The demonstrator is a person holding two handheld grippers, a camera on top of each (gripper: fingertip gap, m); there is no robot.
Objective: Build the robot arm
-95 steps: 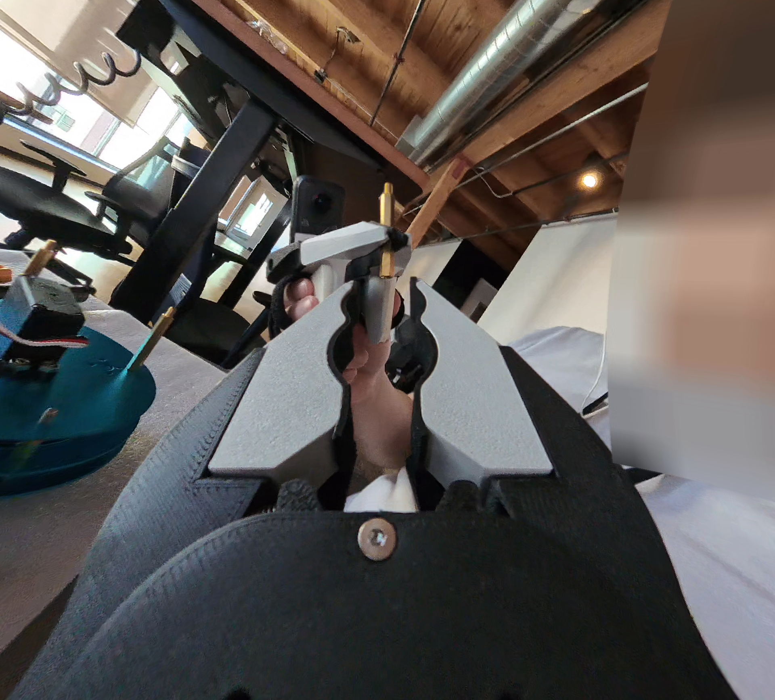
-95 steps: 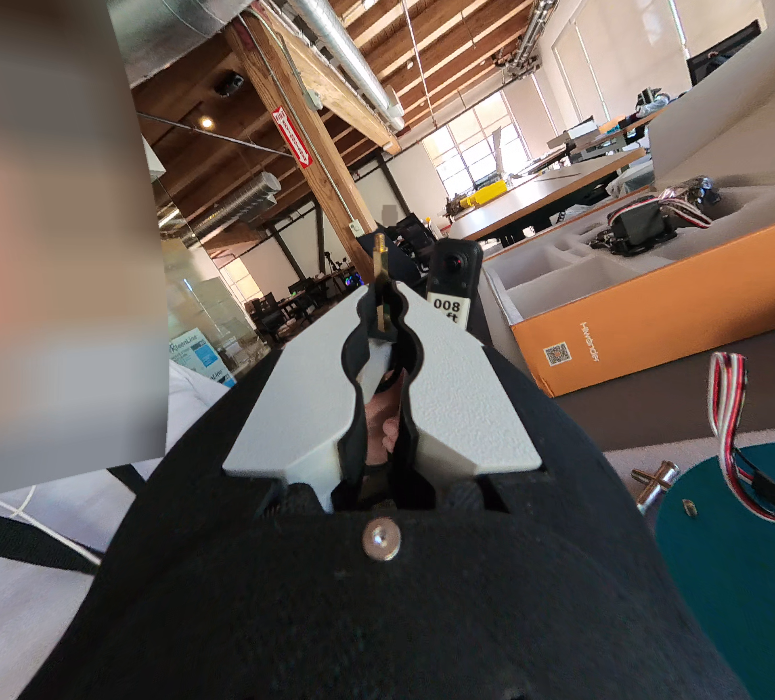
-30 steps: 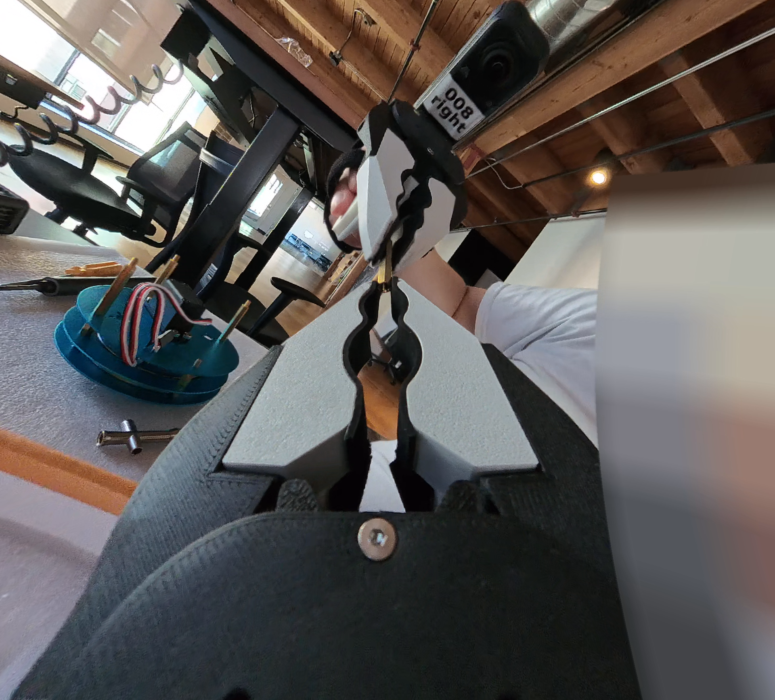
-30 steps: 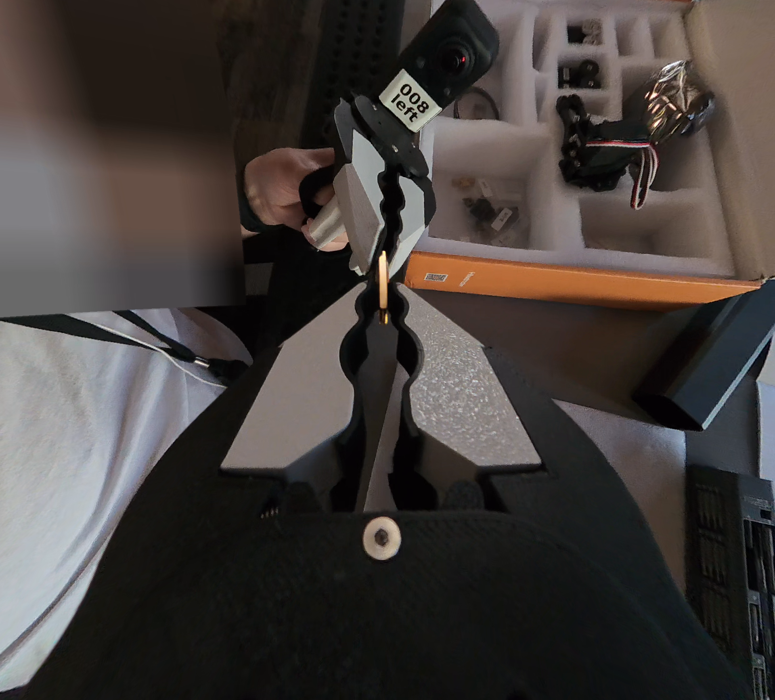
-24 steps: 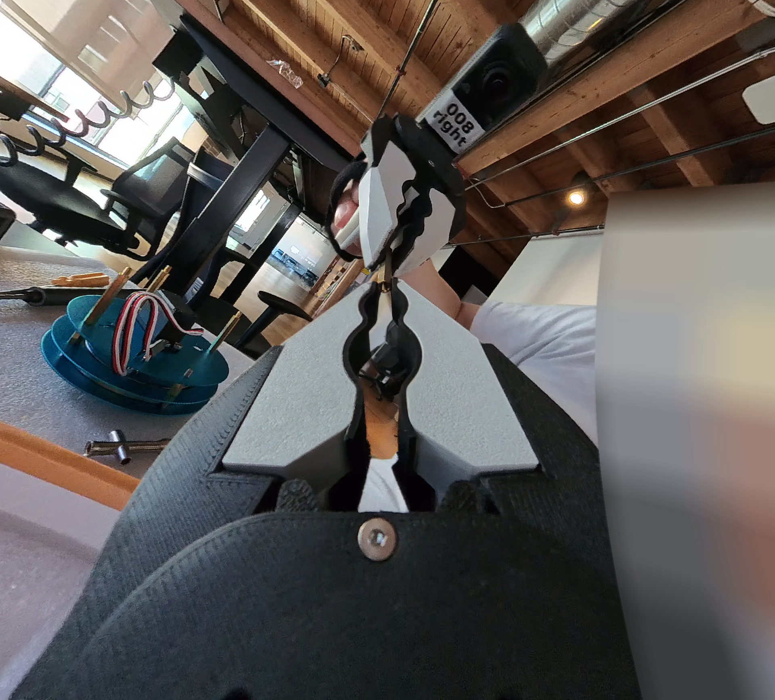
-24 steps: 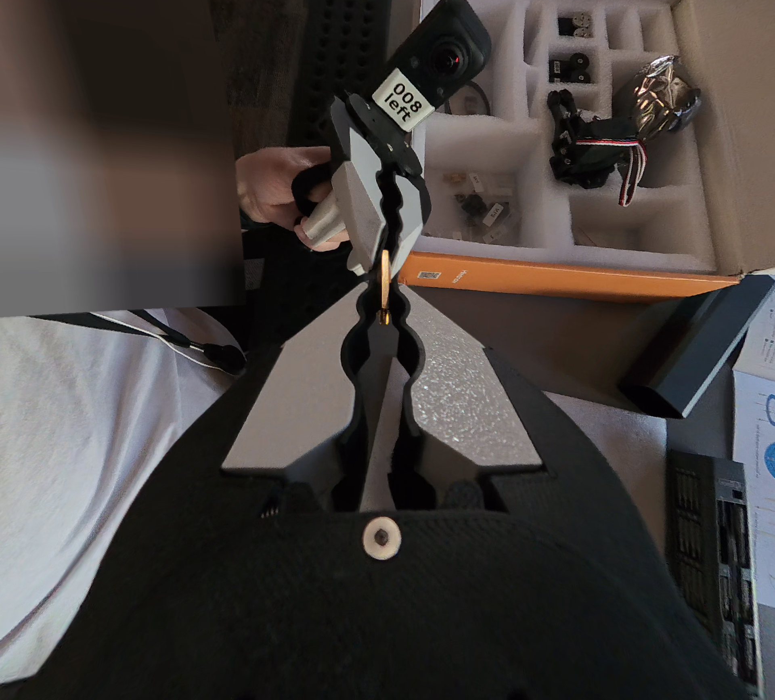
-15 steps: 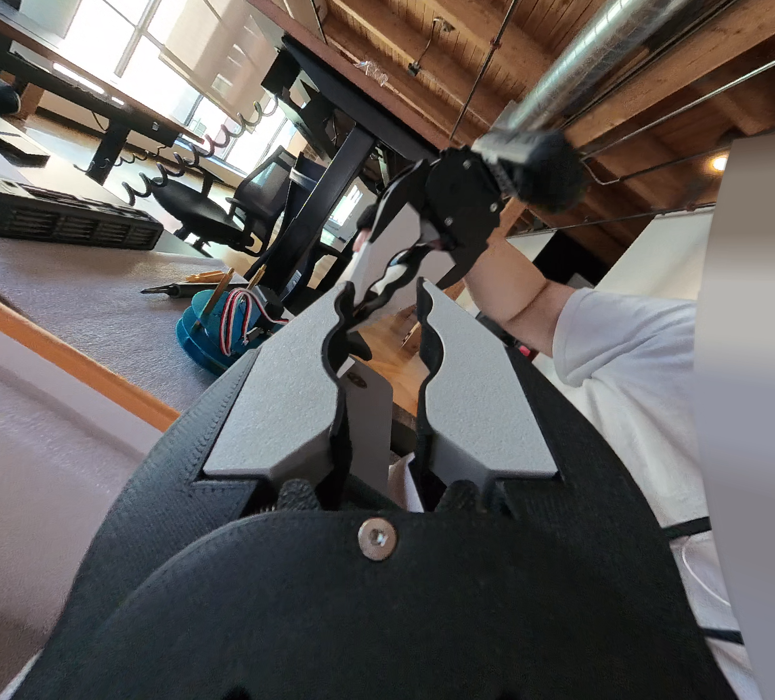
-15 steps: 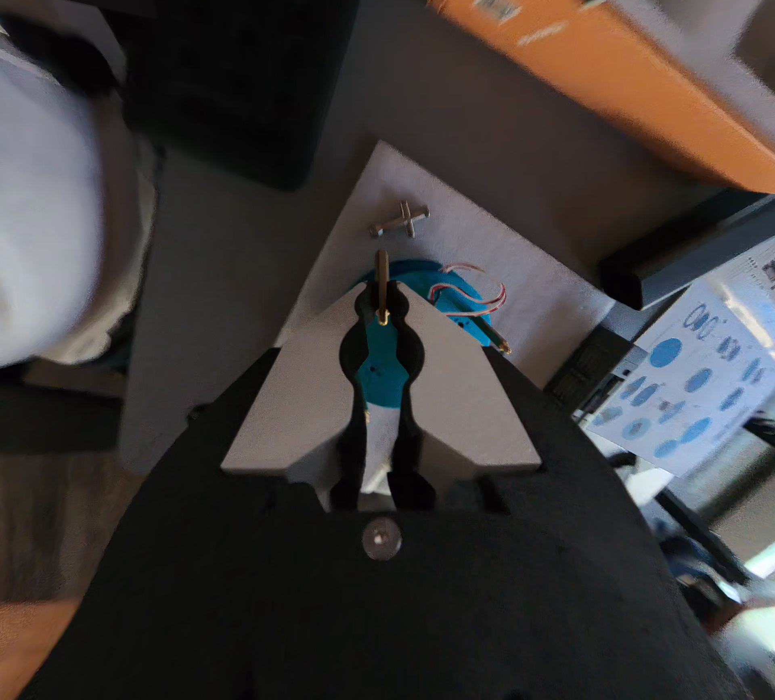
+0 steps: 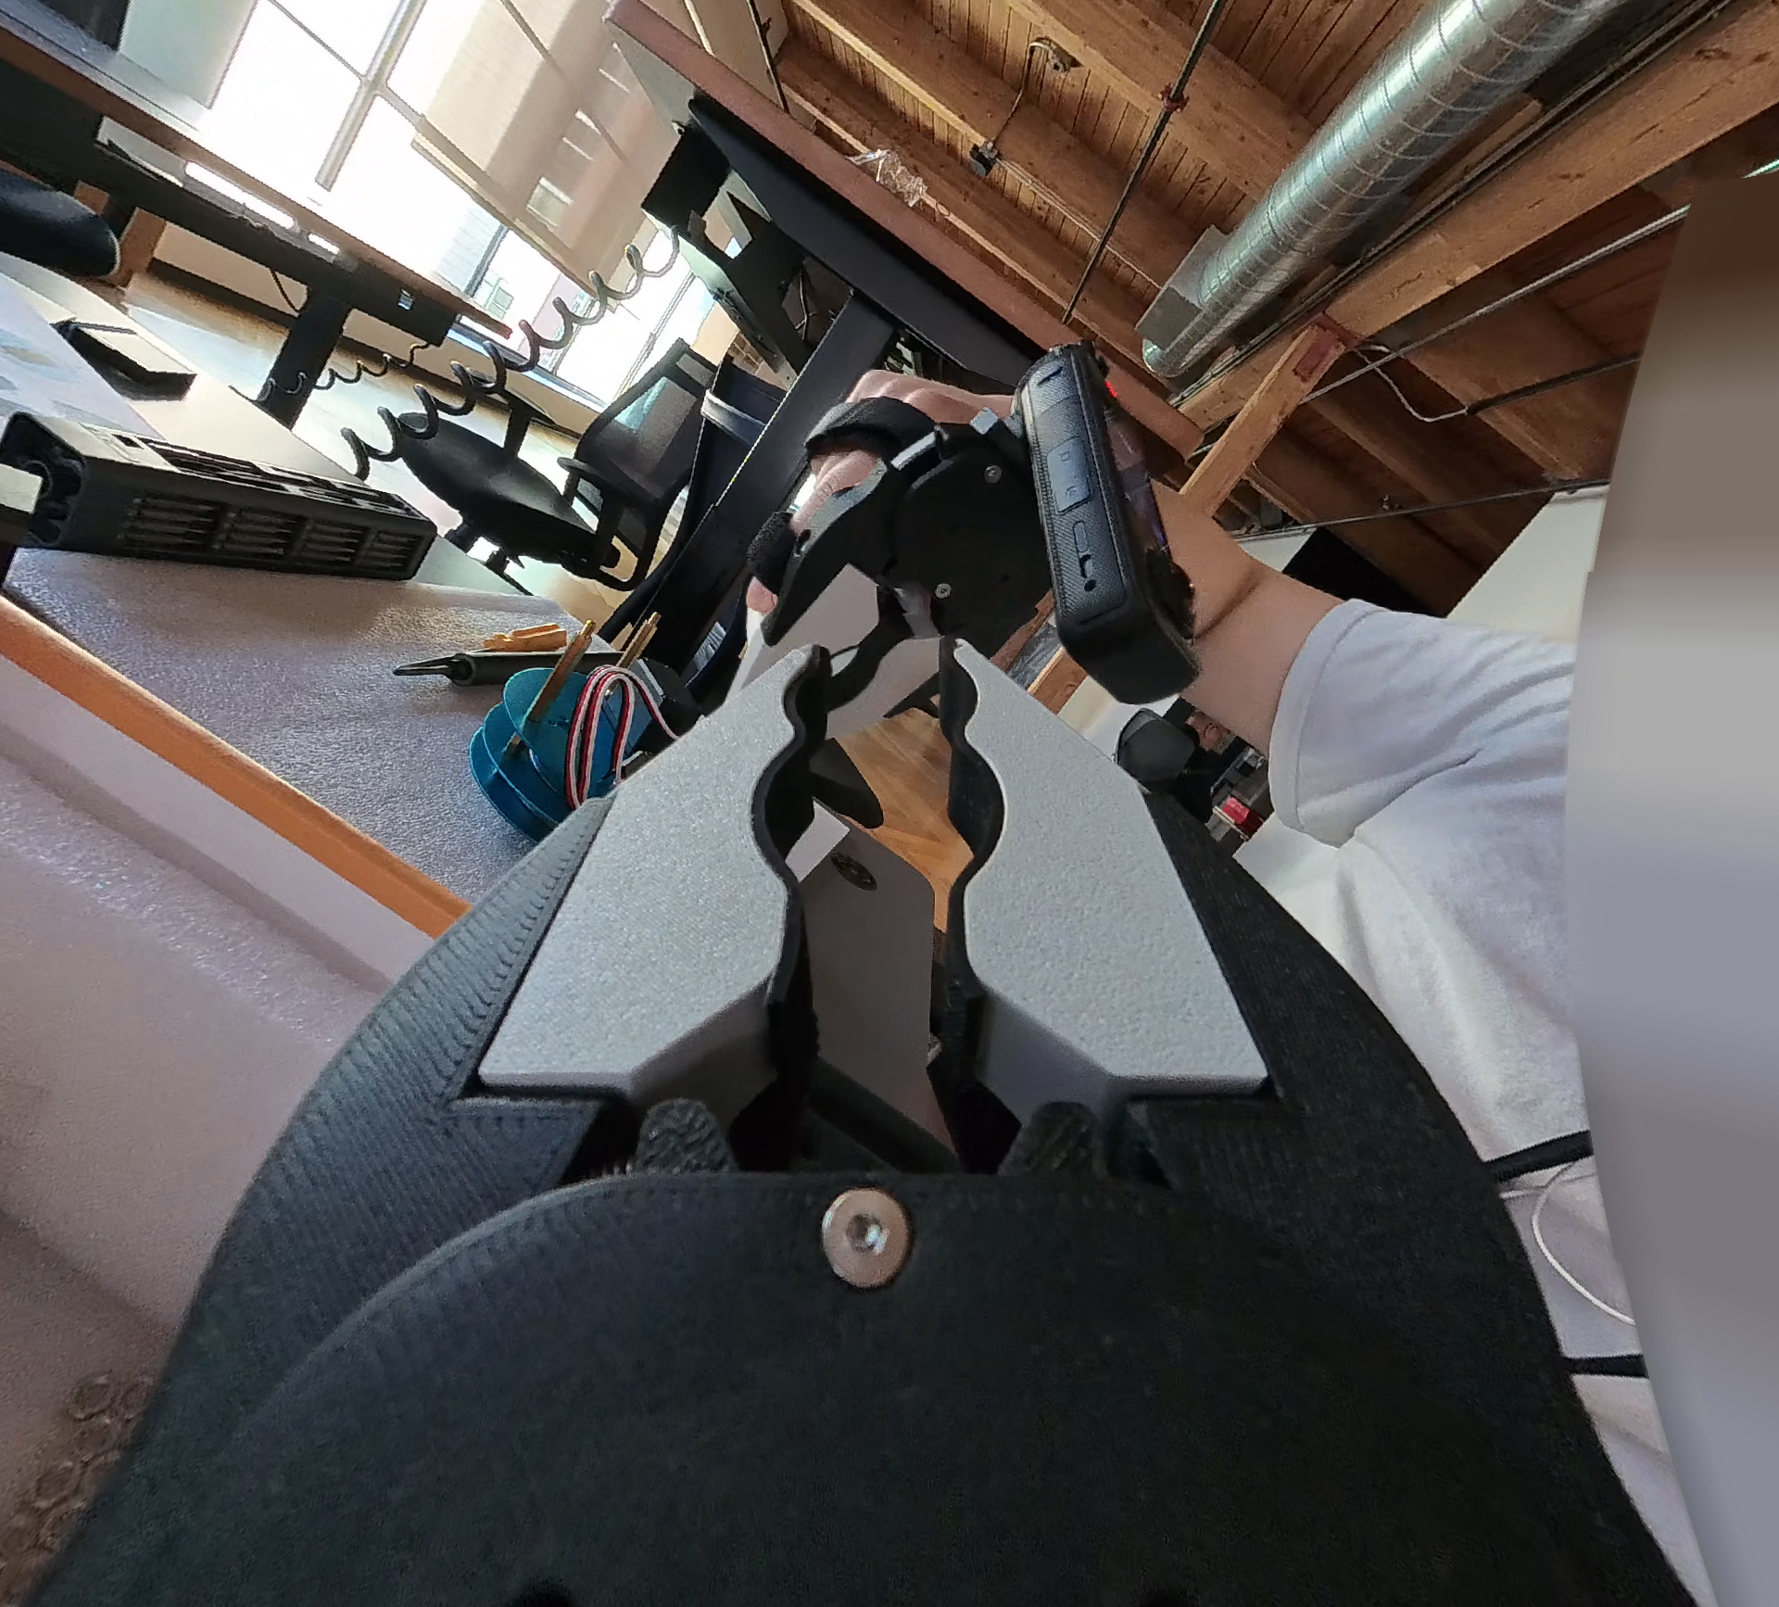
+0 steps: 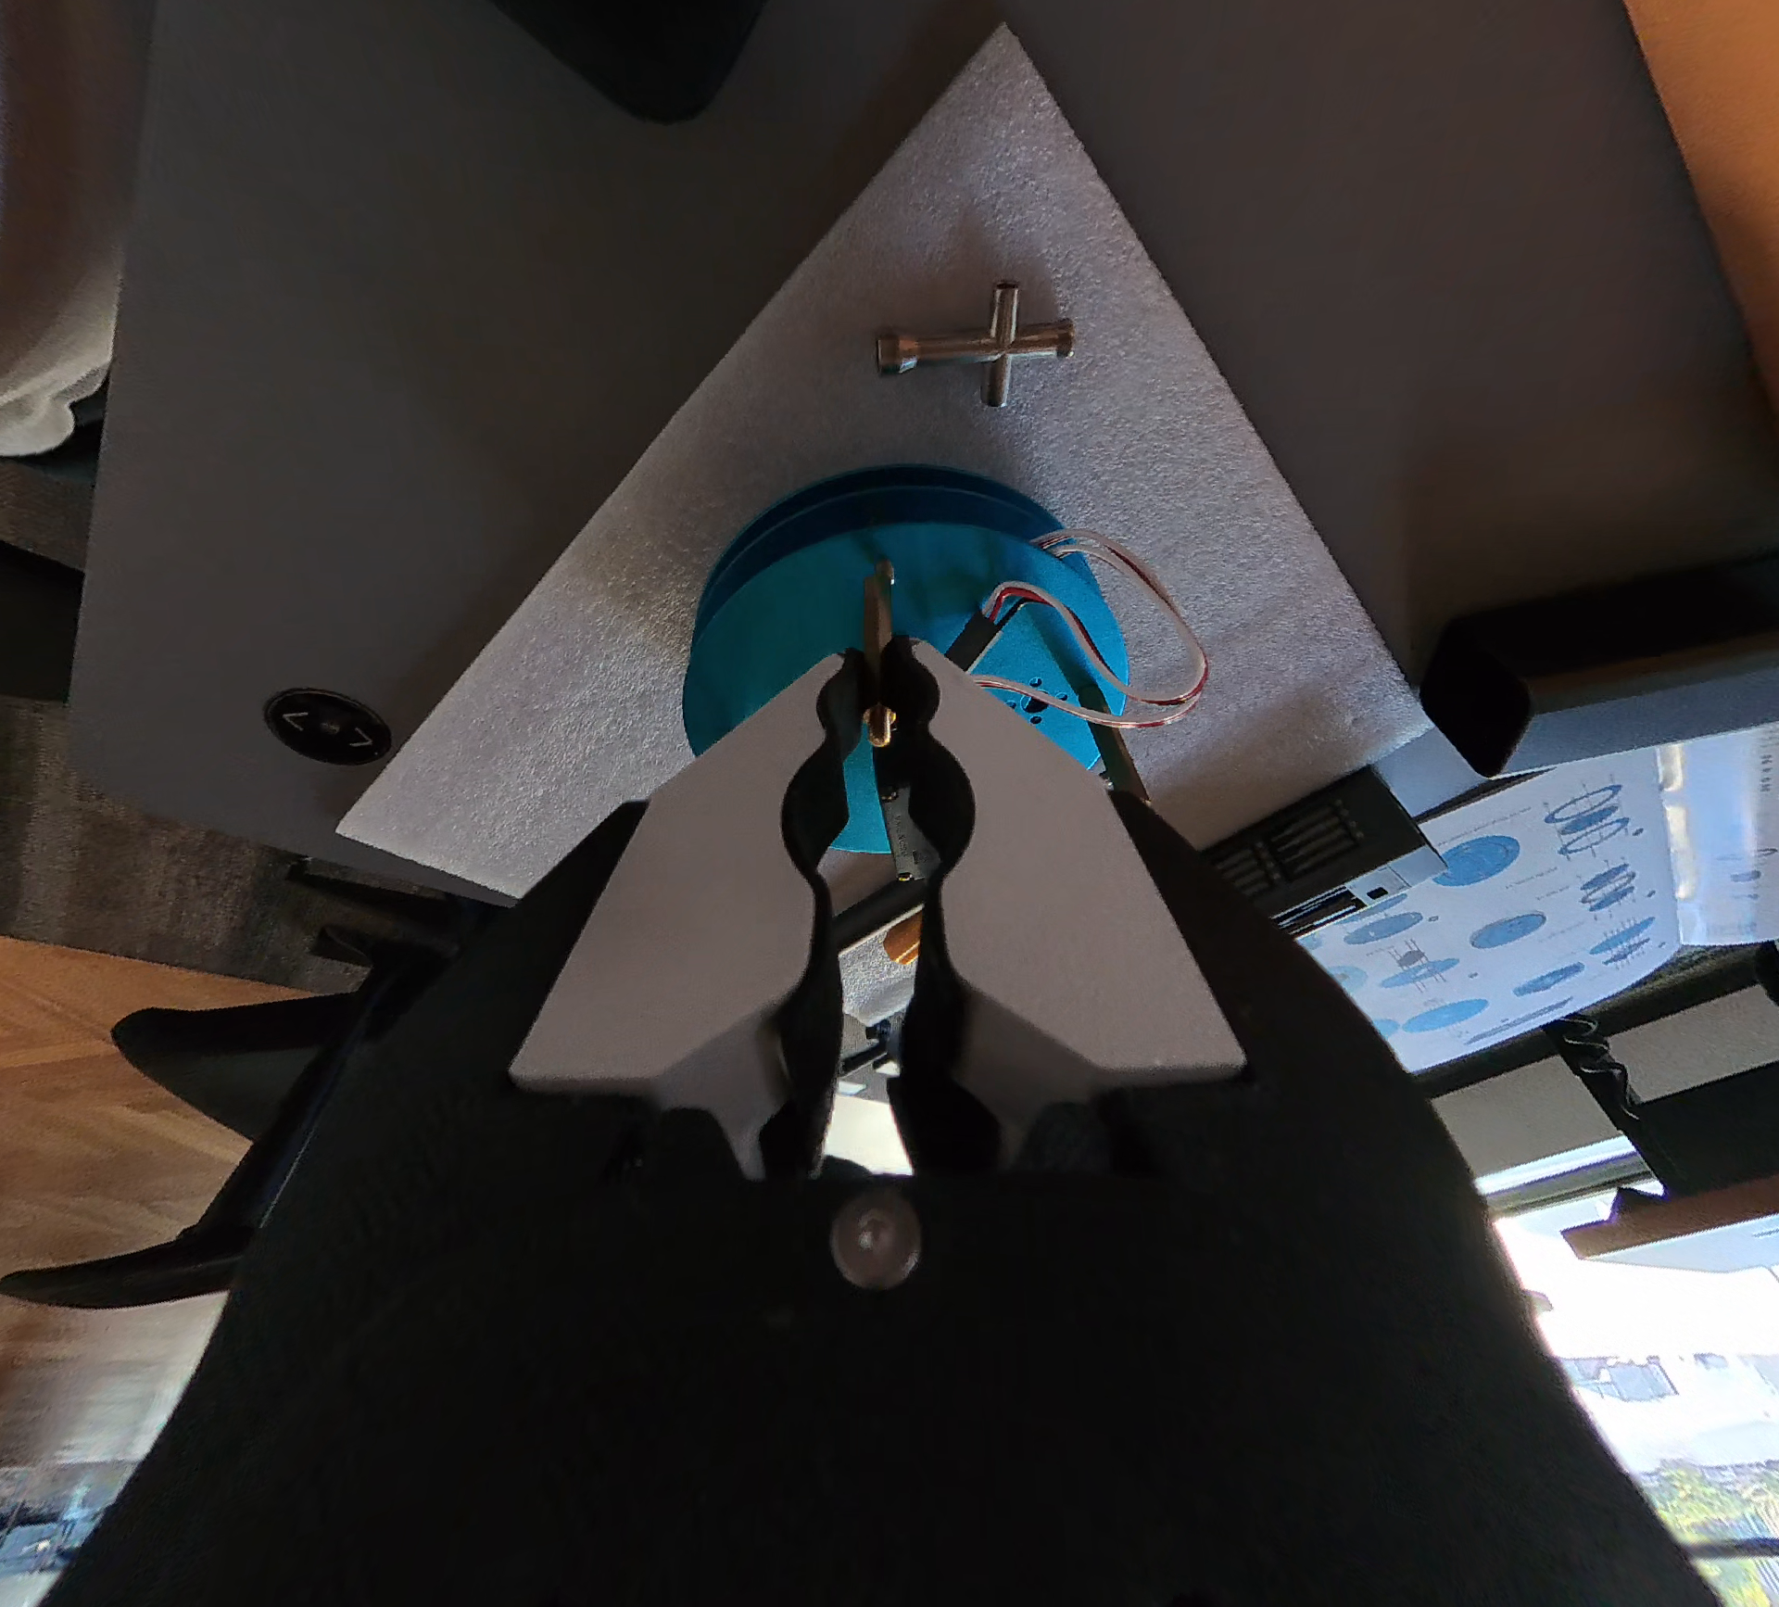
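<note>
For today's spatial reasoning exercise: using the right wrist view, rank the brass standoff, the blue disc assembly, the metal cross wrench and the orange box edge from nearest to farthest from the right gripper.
1. brass standoff: clamped between the right gripper fingers.
2. blue disc assembly: just beyond the tips.
3. metal cross wrench: farther ahead on the white foam.
4. orange box edge: far upper right corner.

Left view looks low across the table; right looks down; both share the blue disc assembly [image 9: 539, 752].

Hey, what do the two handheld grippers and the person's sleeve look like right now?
Left gripper: textured black body, a silver screw, two pale grey wedge fingers with wavy black inner pads. Right gripper looks the same and carries a black camera on top. The person wears a white sleeve and a black strap.
</note>
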